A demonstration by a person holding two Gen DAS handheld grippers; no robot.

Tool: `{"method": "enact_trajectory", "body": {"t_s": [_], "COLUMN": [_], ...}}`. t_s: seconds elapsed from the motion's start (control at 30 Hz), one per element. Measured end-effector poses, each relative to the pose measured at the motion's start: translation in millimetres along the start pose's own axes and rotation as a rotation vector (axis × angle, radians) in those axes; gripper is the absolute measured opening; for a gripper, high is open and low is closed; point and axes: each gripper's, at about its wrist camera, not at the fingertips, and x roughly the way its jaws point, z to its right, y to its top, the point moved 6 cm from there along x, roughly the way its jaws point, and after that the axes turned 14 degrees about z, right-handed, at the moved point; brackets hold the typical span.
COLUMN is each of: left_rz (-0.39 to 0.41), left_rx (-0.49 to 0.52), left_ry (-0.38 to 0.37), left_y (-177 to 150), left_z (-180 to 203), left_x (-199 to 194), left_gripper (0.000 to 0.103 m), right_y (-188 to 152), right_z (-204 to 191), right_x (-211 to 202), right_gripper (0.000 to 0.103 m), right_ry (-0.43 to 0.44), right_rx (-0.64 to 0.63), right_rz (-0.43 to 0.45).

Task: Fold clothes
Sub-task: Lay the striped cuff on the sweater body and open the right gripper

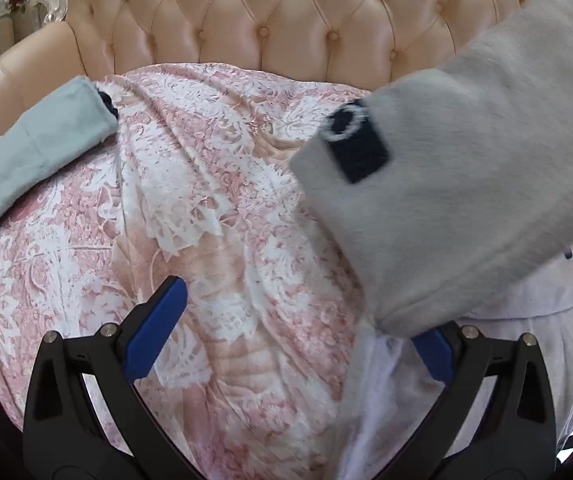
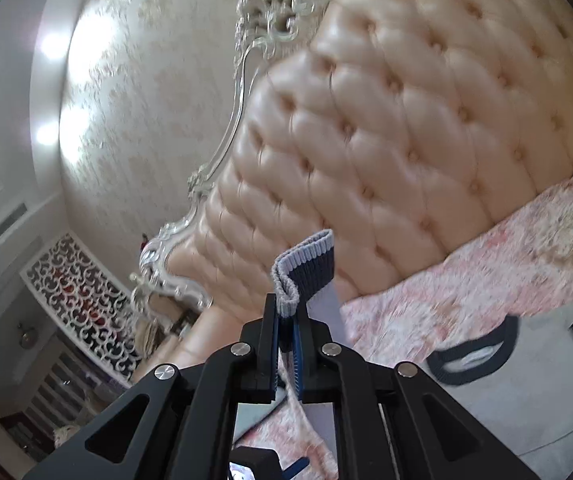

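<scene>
A light grey sweatshirt (image 1: pixel 466 184) with a dark blue patch (image 1: pixel 356 146) hangs lifted over the pink floral bedspread (image 1: pixel 214 208); its lower part lies at the right. My left gripper (image 1: pixel 298 320) is open above the bedspread, its right finger partly hidden under the grey cloth. My right gripper (image 2: pixel 286 320) is shut on the sweatshirt's ribbed grey-and-navy cuff (image 2: pixel 306 268) and holds it up in the air. In the right wrist view the sweatshirt body (image 2: pixel 526 392) with its dark neckline (image 2: pixel 474 354) lies on the bed below.
A pale blue-green garment (image 1: pixel 34 152) lies at the bed's left side. The tufted peach headboard (image 1: pixel 286 20) stands behind the bed, with an ornate silver frame (image 2: pixel 214 168) and patterned wall beyond. A white lattice cabinet (image 2: pixel 78 300) stands at the far left.
</scene>
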Motion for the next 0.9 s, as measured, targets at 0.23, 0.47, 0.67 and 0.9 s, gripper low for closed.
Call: {"method": "enact_trajectory", "body": {"t_s": [0.23, 0.47, 0.67, 0.9], "left_rz": [-0.02, -0.06, -0.083, -0.115], "left_rx": [-0.059, -0.043, -0.055, -0.002], "left_ry": [0.01, 0.017, -0.001, -0.049], "left_y": [-9, -25, -28, -25], "left_z": [-16, -18, -19, -15], "left_x": [5, 10, 9, 7], "left_gripper": [0.103, 0.103, 0.103, 0.103], "right_y": [-22, -108, -110, -110], "right_z": [107, 220, 211, 218], "right_x": [-29, -61, -66, -65], "right_gripper": [0.006, 0.006, 0.007, 0.01], "right_ry": [-0.244, -0.501, -0.531, -0.577], "right_rx": [-0.008, 0.11, 0.029, 0.046], "right_rz": [-0.017, -0.152, -0.178, -0.246]}}
